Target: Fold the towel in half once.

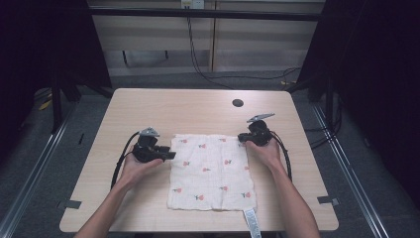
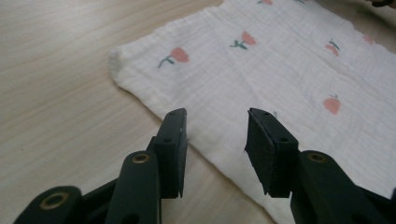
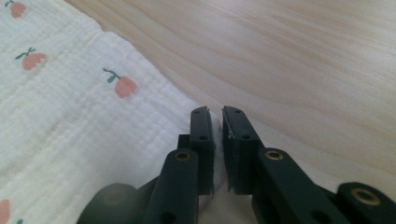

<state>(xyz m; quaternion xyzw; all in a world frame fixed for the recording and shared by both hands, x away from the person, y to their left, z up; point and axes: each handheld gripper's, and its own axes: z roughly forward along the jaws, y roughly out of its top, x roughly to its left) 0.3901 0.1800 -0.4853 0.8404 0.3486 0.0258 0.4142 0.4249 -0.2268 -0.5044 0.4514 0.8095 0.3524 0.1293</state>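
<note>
A white muslin cloth (image 1: 210,171) printed with small pink flowers lies flat on the wooden table (image 1: 198,109). My left gripper (image 1: 171,154) sits at the cloth's left edge near its far corner. In the left gripper view the cloth (image 2: 261,70) runs under the left gripper (image 2: 215,135), whose jaws stand apart with no fabric pinched between the pads. My right gripper (image 1: 242,139) is at the far right corner. In the right gripper view, the right gripper (image 3: 218,135) has its jaws closed on a thin fold of the cloth (image 3: 70,126) at that corner.
A dark round hole (image 1: 237,103) lies in the tabletop beyond the cloth. A patterned tag (image 1: 252,223) hangs off the cloth's near edge over the table front. Grey tape marks (image 1: 73,204) sit near the front corners. Cables loop from both grippers.
</note>
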